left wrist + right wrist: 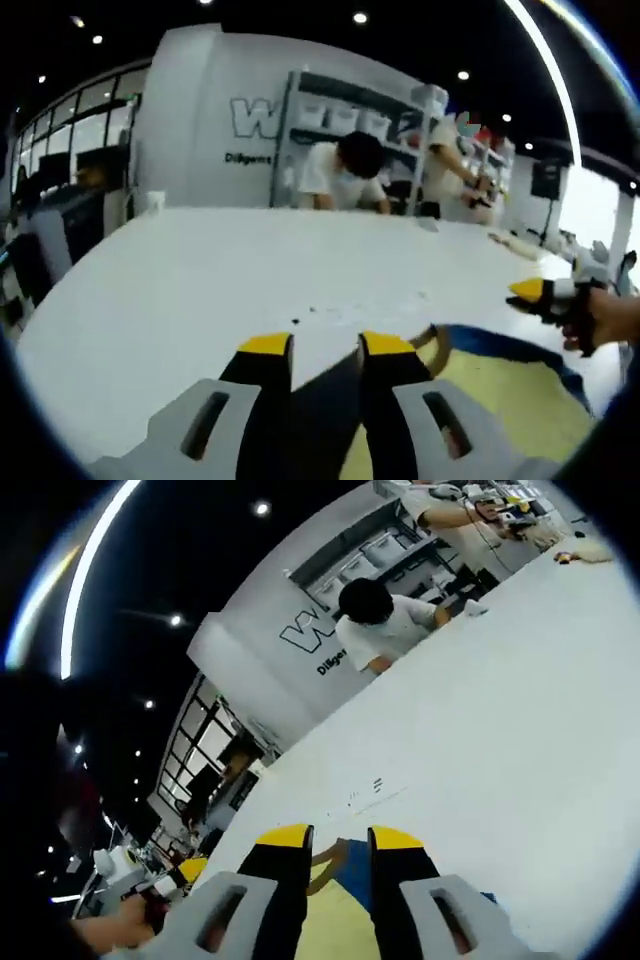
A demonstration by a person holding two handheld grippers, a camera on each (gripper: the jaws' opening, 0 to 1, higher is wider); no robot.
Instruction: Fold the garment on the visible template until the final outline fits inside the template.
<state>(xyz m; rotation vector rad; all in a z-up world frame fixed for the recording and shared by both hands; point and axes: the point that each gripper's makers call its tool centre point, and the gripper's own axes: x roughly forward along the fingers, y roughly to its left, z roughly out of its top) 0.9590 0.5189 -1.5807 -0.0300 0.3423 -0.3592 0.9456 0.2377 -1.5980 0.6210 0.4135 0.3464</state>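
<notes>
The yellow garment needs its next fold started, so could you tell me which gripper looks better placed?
Probably the right gripper: its open jaws straddle the yellow garment at its blue collar edge, while the left gripper hovers beside it over the white table.

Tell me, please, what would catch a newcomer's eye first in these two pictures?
Most striking are the yellow-tipped black tongs rising from the bottom of each view, the left tongs and right tongs, both with a gap between the tips. Just beyond them lies a yellow garment with blue trim on a wide white table. At the table's far side, a person in a white shirt bends over it, before a grey shelf.
</notes>
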